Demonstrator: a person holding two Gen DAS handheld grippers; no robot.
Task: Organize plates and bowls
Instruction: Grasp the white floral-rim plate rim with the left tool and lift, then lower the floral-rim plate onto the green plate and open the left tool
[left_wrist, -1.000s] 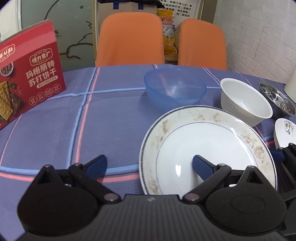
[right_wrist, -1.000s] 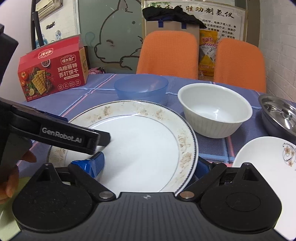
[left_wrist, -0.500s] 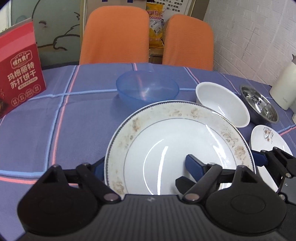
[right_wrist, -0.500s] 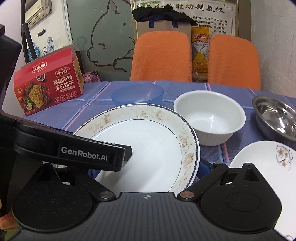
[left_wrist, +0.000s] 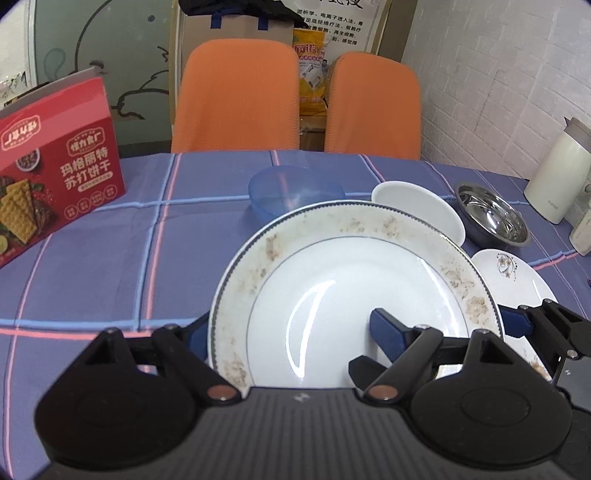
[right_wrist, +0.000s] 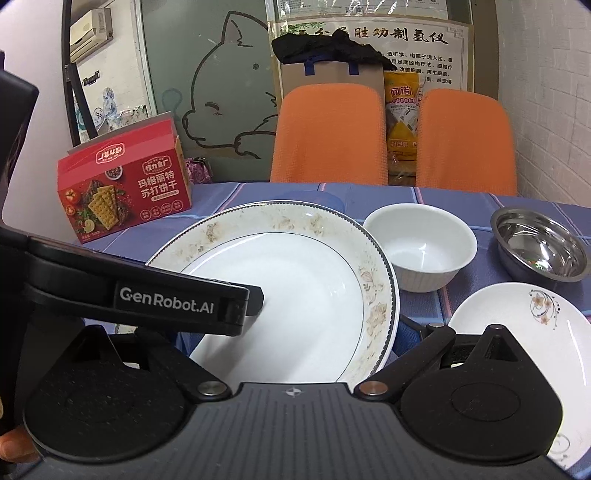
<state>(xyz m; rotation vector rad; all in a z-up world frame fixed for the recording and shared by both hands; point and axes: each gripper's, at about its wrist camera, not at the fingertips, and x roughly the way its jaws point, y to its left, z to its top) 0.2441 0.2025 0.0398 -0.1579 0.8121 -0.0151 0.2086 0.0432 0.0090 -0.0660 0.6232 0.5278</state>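
1. Blue plaid tablecloth (left_wrist: 110, 280) covers the table; two orange chairs (left_wrist: 236, 96) stand behind it and a red cracker box (right_wrist: 125, 184) sits far-left of both tools.
2. Left gripper (left_wrist: 288, 332) is clamped on the large white plate with a faded floral rim (left_wrist: 332, 295): one blue pad on the inner face, the other behind the left rim. The plate is tilted up, apparently off the cloth.
3. Right gripper (right_wrist: 295, 343): its right finger sits just outside the same plate's right rim and its left finger is hidden behind the left tool's arm, so I cannot tell if it is closed.
4. Ahead of the tools: translucent blue plastic bowl (left_wrist: 291, 192), white ceramic bowl (right_wrist: 421, 247), steel bowl (right_wrist: 539, 247). Small white plate with a flower motif (right_wrist: 517, 332) lies just right of the right tool.
5. Risks: a one-sided rim pinch on glazed ceramic could let the plate pivot or slip out; swinging it right could clip the white bowl, which is close to its rim; the two tools are crowded and could collide.
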